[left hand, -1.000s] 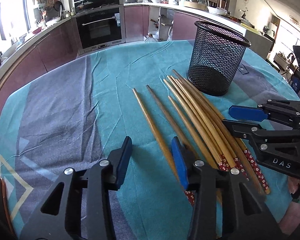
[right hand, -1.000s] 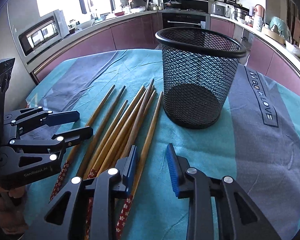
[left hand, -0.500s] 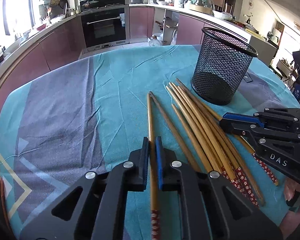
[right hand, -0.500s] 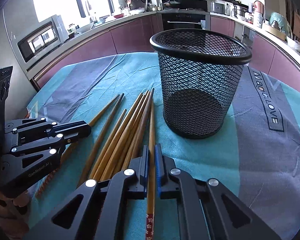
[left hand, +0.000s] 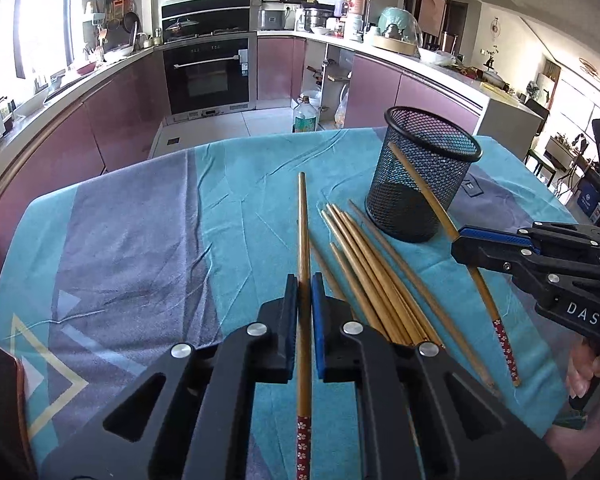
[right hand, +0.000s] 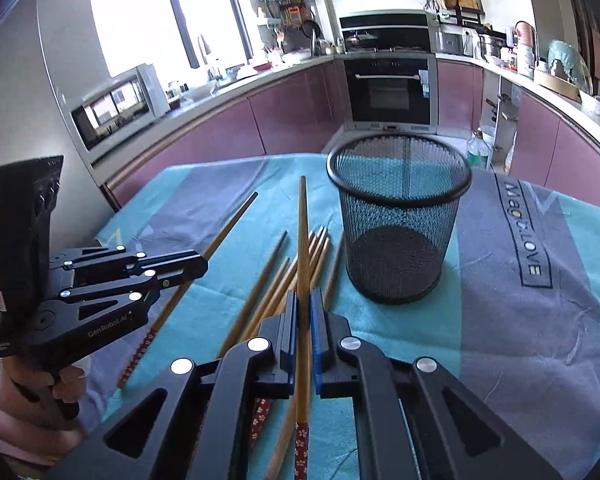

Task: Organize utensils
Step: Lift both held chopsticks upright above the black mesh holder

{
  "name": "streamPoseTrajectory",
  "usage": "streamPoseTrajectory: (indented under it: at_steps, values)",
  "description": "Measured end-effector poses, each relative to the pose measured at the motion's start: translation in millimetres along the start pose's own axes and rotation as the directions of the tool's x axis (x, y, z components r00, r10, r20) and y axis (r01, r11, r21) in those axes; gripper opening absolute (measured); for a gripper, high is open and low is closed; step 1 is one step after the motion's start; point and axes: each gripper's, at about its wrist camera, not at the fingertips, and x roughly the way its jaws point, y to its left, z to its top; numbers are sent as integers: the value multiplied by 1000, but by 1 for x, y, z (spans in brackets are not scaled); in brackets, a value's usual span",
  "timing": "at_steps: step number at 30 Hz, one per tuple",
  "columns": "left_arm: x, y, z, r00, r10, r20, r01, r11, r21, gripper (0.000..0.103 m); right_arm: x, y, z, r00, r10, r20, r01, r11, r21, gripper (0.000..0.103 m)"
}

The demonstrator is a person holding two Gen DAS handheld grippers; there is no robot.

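Observation:
A black mesh cup (left hand: 440, 168) (right hand: 400, 240) stands upright on the teal and grey tablecloth (left hand: 140, 232). Several wooden chopsticks (left hand: 364, 264) (right hand: 276, 292) with red flowered ends lie fanned out beside it. My left gripper (left hand: 305, 284) is shut on one chopstick (left hand: 302, 220), which points away over the cloth. In the right wrist view the left gripper (right hand: 202, 266) sits to the left of the pile. My right gripper (right hand: 305, 296) is shut on another chopstick (right hand: 302, 232), tip near the cup's left side. From the left wrist view the right gripper (left hand: 460, 242) holds its stick (left hand: 480, 292) slanted across the cup.
The table's far edge (left hand: 260, 138) drops to a tiled kitchen floor. Beyond it run purple cabinets and a built-in oven (left hand: 210, 76). A bottle (left hand: 306, 114) stands on the floor. A person's hand (right hand: 28, 392) grips the left tool's handle.
Both grippers went from open over the pile to shut, each on one chopstick. Both then rose, lifting their sticks off the cloth, and the table looks farther away.

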Motion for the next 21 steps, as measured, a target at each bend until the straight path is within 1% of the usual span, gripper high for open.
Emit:
streamPoseTrajectory:
  at_steps: [3, 5, 7, 10, 12, 15, 21]
  values:
    - [-13, -1, 9, 999, -27, 27, 27, 1000, 0, 8, -14, -3, 8, 999, 13, 44, -13, 1000, 0, 5]
    - [-23, 0, 16, 997, -60, 49, 60, 998, -6, 8, -25, -5, 16, 997, 26, 78, -26, 1000, 0, 5]
    - [-35, 2, 25, 992, -104, 75, 106, 994, -16, 8, -36, -8, 24, 993, 31, 114, -31, 1000, -5, 5]
    - [-55, 4, 40, 980, -151, 125, 155, 988, -23, 8, -48, -12, 36, 986, 33, 162, -32, 999, -9, 5]
    - [-69, 4, 50, 970, -180, 164, 186, 982, -24, 8, -56, -15, 45, 980, 26, 196, -24, 1000, -15, 5]
    - [-89, 5, 70, 949, -222, 225, 233, 972, -23, 8, -66, -21, 58, 971, 26, 237, -23, 1000, -15, 5]
    - [-123, -2, 112, 904, -271, 331, 289, 957, -4, 8, -83, -30, 85, 951, 41, 306, -33, 999, -32, 5]
